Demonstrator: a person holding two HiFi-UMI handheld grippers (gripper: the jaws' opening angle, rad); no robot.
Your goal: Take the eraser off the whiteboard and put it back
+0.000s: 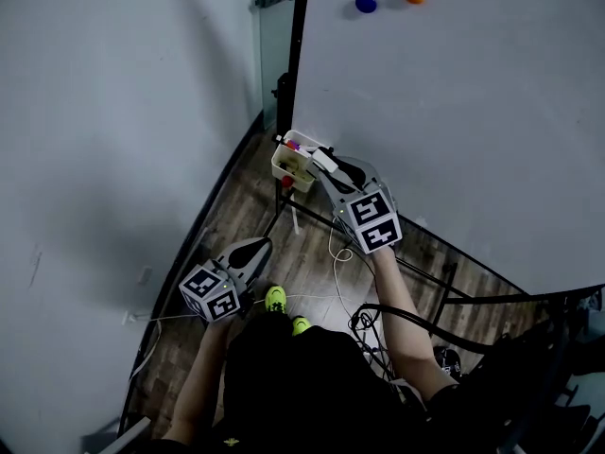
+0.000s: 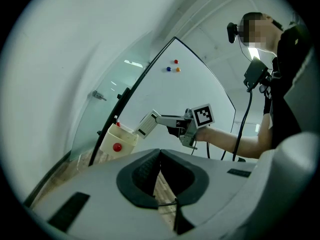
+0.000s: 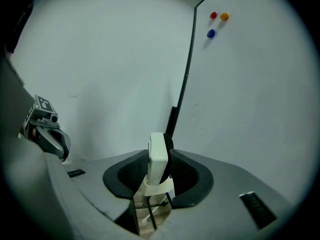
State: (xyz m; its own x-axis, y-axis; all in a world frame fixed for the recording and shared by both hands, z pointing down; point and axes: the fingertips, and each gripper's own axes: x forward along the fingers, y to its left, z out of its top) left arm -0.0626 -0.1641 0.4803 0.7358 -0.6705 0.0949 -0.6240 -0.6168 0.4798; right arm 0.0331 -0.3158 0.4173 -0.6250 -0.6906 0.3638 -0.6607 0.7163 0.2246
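Eraser (image 3: pixel 158 156): white, close to the lower left corner of the whiteboard (image 1: pixel 473 112).
Right hand-held gripper (image 3: pixel 159 176): clamped on the eraser.
Left hand-held gripper (image 2: pixel 159 171): jaws together, nothing in them, well away from the whiteboard.

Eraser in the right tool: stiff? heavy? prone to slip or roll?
Probably stiff: the eraser reads as a straight block between the right tool's jaws, with no bowing. Likely light: in the left gripper view it juts past the jaws without sagging. The smooth white casing might slip if the grip loosens; its flat faces make rolling unlikely.
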